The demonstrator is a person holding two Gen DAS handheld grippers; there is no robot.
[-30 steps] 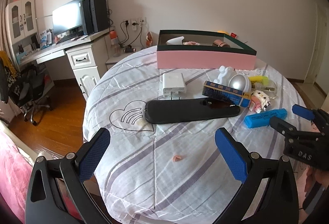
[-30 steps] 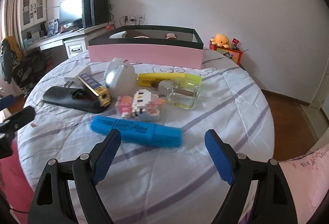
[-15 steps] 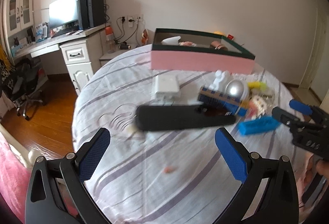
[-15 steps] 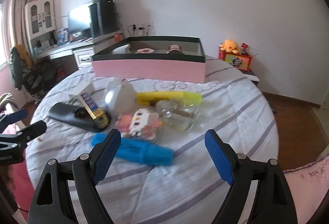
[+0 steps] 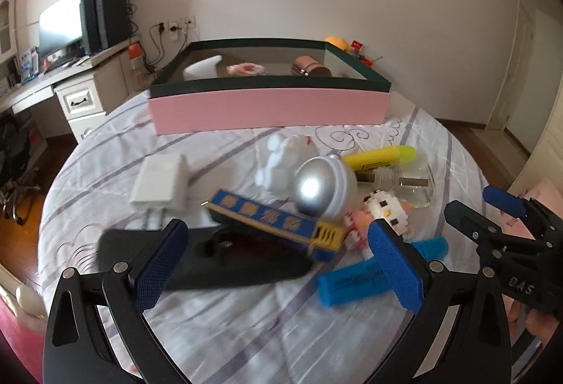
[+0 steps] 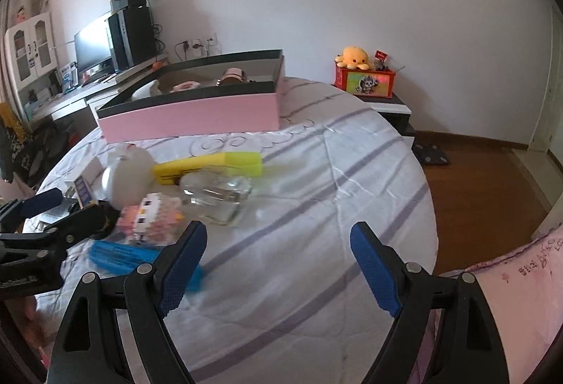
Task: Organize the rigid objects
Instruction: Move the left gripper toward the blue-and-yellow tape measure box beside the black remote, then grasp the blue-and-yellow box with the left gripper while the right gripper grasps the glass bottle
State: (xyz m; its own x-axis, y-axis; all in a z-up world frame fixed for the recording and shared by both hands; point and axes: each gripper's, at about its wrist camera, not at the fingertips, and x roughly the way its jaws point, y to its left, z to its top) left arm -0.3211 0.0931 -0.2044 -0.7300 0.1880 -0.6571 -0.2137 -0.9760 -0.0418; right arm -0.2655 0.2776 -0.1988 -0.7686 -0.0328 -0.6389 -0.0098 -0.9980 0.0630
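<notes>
Both tools are held wide apart at the fingers, nothing gripped. The left tool (image 5: 276, 259) is positioned low over the near clutter on the round table (image 5: 246, 320), which is covered with a striped white cloth. Between its blue pads a long black case (image 5: 211, 260) is seen lying flat, with a blue-and-gold box (image 5: 274, 222) resting tilted across its far end. A white charger (image 5: 160, 185) lies just beyond the case, to the left. A white figurine (image 5: 281, 162) and a silver-domed object (image 5: 322, 188) are placed close together behind the box. A yellow highlighter (image 5: 381, 157) and a clear glass bottle (image 5: 410, 183) lie to the right of those, the bottle on its side. A pink-and-white brick figure (image 5: 383, 211) is seen just beside a blue marker (image 5: 355, 282), which is partly hidden by the left tool's right finger. The view is motion-blurred.

The right tool (image 6: 279, 269) is held over bare cloth, right of the pile; its left pad overlaps the blue marker's end in that view. A pink box with a dark rim (image 5: 271, 107) stands at the table's far side, with a few items already inside it.
</notes>
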